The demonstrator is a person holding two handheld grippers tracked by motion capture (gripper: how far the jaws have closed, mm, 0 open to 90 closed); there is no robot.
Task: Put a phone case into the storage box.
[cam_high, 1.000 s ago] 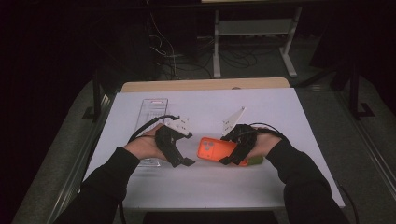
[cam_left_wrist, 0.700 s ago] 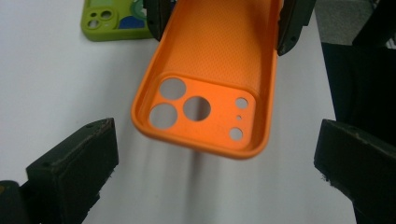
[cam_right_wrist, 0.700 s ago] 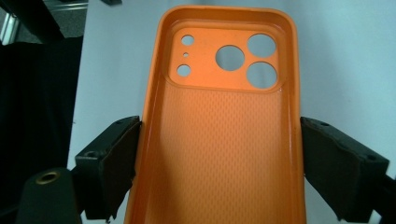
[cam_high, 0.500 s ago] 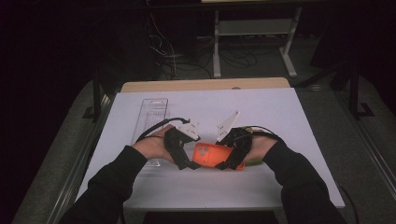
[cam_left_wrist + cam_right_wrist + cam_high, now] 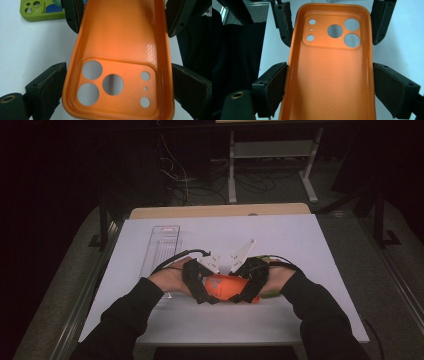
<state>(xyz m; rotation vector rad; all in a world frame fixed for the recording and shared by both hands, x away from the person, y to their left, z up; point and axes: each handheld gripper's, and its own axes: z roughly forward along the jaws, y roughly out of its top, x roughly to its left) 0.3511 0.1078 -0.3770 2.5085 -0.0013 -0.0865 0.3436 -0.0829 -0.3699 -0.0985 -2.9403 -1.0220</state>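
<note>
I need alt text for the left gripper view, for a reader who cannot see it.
An orange phone case, inner side facing the camera, lies between the black jaws of the left gripper, which touch its two long edges at the camera-hole end. Behind it, a green phone case rests on the white table.

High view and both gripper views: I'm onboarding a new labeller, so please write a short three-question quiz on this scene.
1. In the left gripper view, which end of the orange phone case lies nearer the camera?
2. True or false: the green phone case lies inside the clear tray.
3. What is the right gripper shut on? A. the clear tray. B. the orange phone case. C. the green phone case.

Key:
1. The end with the camera cut-outs.
2. False. The green phone case lies on the white table, apart from the tray.
3. B.
</note>
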